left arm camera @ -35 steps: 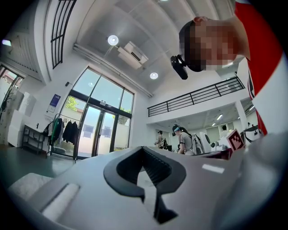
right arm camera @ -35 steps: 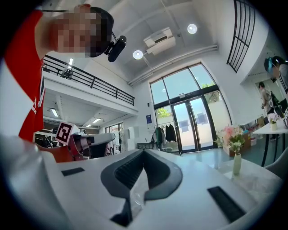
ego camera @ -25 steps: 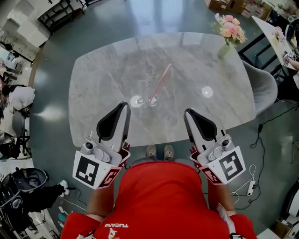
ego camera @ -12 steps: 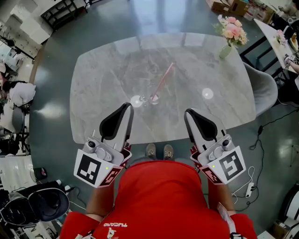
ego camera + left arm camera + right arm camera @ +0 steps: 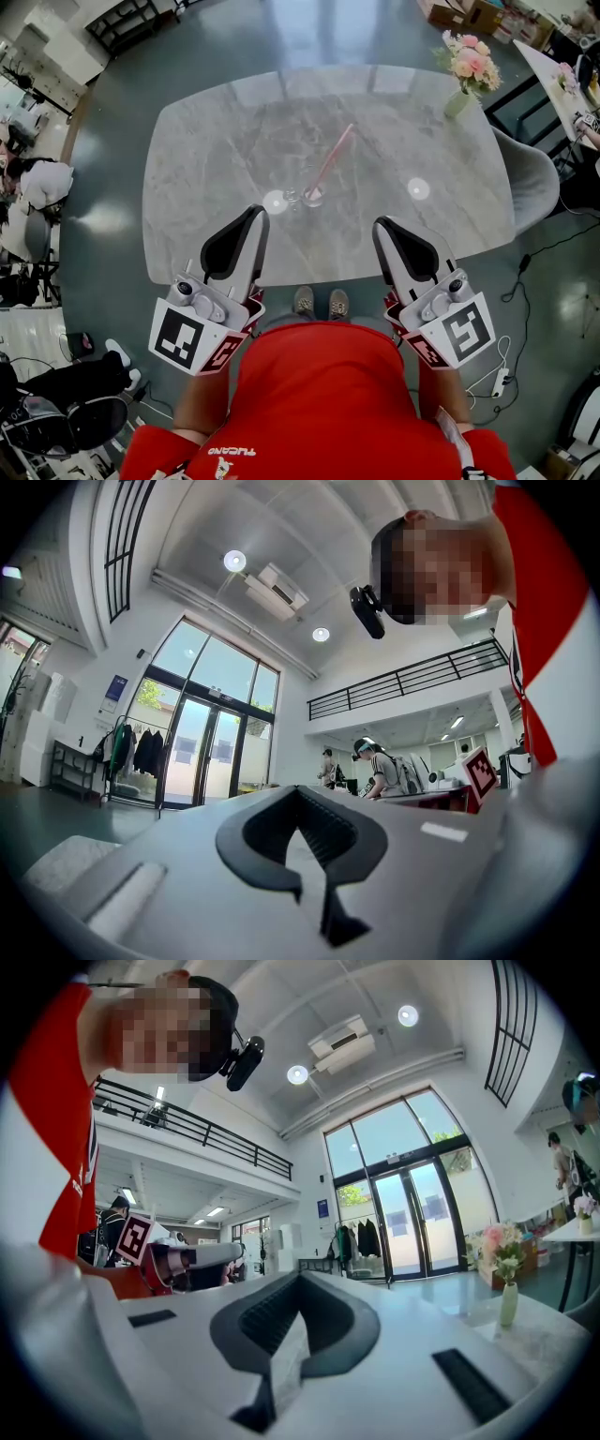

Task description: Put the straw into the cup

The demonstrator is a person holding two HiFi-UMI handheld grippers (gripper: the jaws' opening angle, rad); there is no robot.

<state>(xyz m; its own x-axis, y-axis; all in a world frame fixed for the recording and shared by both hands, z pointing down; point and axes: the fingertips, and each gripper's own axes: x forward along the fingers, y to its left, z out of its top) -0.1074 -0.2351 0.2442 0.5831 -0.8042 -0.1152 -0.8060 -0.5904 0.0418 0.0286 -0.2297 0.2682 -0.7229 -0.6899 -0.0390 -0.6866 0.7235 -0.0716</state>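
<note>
At mid-surface (image 5: 211, 141), the pink straw (image 5: 333, 155) leans in the clear cup (image 5: 312, 193) — its outline we barely discern. Near the body, left claw (image 5: 255, 215) and right claw (image 5: 382, 226) — both closed, empty.

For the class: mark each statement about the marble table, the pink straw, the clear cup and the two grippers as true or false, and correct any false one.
1. The pink plastic straw stands tilted in the clear glass cup. True.
2. The left gripper holds the straw. False: its jaws are together on nothing, and it is held at the near edge of the grey marble table.
3. A pale green vase of pink flowers stands at the table's far right corner. True.
4. The right gripper hangs directly over the cup. False: it is at the near edge by the person's body, well apart from the cup, with its jaws together.
</note>
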